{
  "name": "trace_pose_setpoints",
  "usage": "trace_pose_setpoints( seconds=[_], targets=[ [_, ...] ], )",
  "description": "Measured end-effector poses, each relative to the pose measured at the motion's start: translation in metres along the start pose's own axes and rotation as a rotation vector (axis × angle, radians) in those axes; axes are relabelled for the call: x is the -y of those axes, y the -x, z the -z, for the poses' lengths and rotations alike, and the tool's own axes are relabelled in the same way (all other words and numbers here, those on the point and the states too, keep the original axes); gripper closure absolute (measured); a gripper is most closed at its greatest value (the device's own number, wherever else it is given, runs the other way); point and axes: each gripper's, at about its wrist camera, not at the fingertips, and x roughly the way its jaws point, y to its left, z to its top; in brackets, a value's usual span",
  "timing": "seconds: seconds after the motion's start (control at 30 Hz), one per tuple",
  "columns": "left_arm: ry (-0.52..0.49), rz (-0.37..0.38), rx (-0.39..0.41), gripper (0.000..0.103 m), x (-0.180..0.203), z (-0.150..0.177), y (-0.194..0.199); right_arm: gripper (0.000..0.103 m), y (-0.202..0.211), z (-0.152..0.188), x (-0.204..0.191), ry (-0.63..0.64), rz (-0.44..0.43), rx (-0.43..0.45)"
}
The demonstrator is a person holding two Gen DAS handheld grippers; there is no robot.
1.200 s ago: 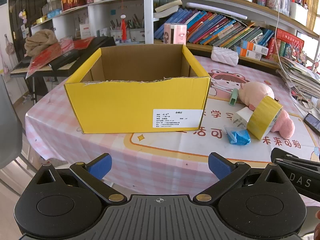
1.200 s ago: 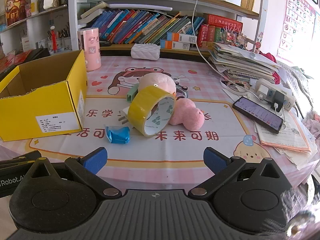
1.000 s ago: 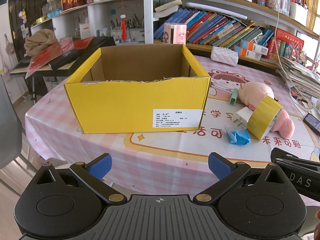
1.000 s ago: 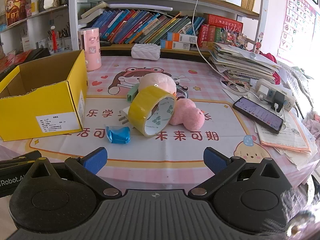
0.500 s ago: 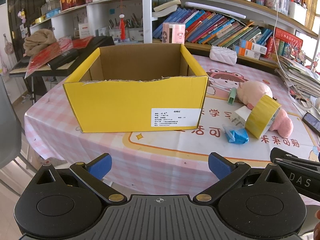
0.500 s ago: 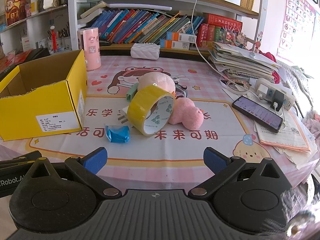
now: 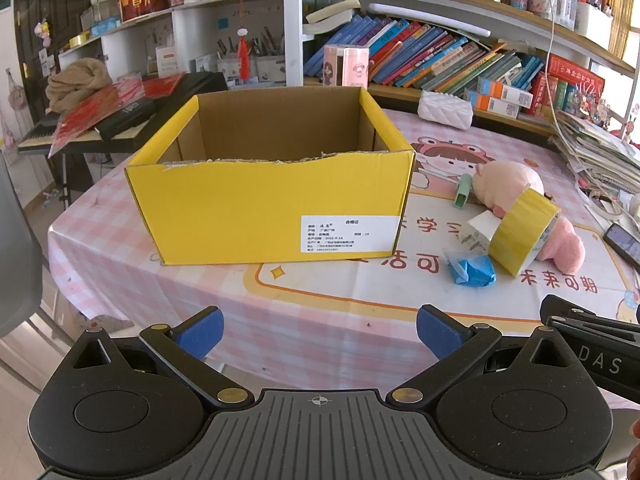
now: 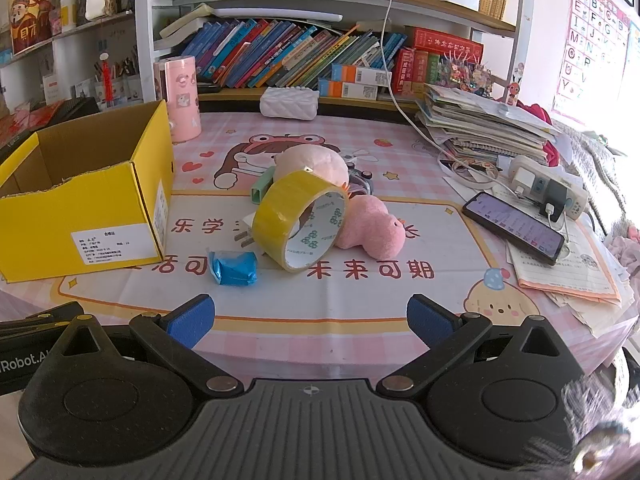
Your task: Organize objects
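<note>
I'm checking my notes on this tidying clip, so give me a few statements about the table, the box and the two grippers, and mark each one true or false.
1. The yellow cardboard box stands open at the top. True.
2. The yellow roll of packing tape lies flat on the pink tablecloth. False: it is tipped up on its edge, leaning against the pink plush toy.
3. The right gripper is shut on the small blue foil packet. False: it is open and holds nothing; the packet lies on the cloth ahead of it.
4. The left gripper is open and holds nothing. True.
5. A black smartphone lies on papers to the right of the plush toy. True.
</note>
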Motion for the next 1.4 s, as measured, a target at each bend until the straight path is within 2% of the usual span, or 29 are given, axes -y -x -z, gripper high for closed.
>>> trace_pose_setpoints(
  seconds=[1.4],
  targets=[
    [0.007, 0.010, -0.010, 0.000, -0.0002, -0.0024, 0.0002, 0.000, 0.0017, -0.0014, -0.0023, 0.000, 0.000, 0.003]
  ],
)
